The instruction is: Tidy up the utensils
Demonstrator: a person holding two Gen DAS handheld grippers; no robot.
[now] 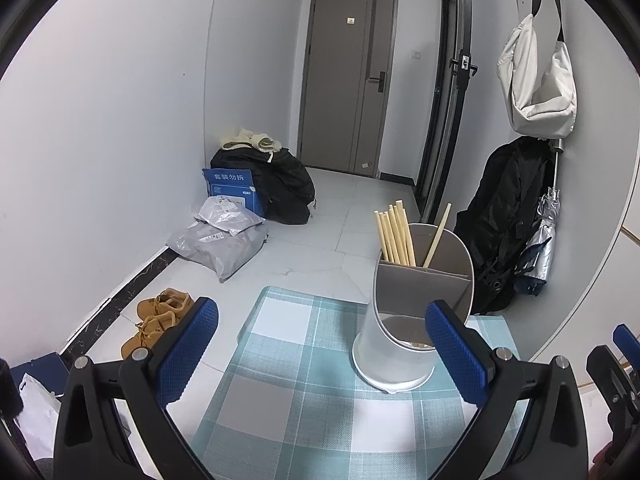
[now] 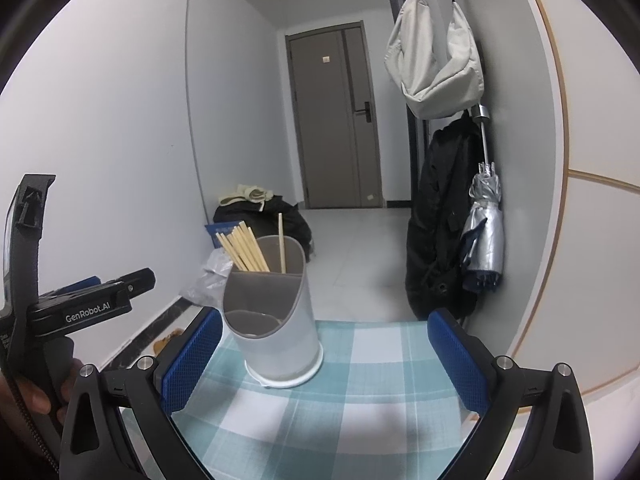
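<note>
A white utensil holder [image 1: 394,344] with grey dividers stands upright on a blue-and-white checked tablecloth [image 1: 304,396]. Several wooden chopsticks [image 1: 394,236] stand in its back left compartment and one chopstick [image 1: 437,236] in the back right one. My left gripper [image 1: 322,336] is open and empty, just in front of the holder. In the right wrist view the holder [image 2: 276,324] with its chopsticks [image 2: 244,252] stands between the fingers of my right gripper [image 2: 326,344], which is open and empty. The left gripper's body [image 2: 80,304] shows at the left there.
The table stands by a white wall with a hanging white bag [image 2: 434,56], black jacket [image 2: 440,232] and folded umbrella [image 2: 484,236]. On the floor lie brown shoes [image 1: 158,320], plastic bags [image 1: 224,236], a blue box [image 1: 232,188] and a black bag [image 1: 280,184]. A door [image 1: 344,80] is at the back.
</note>
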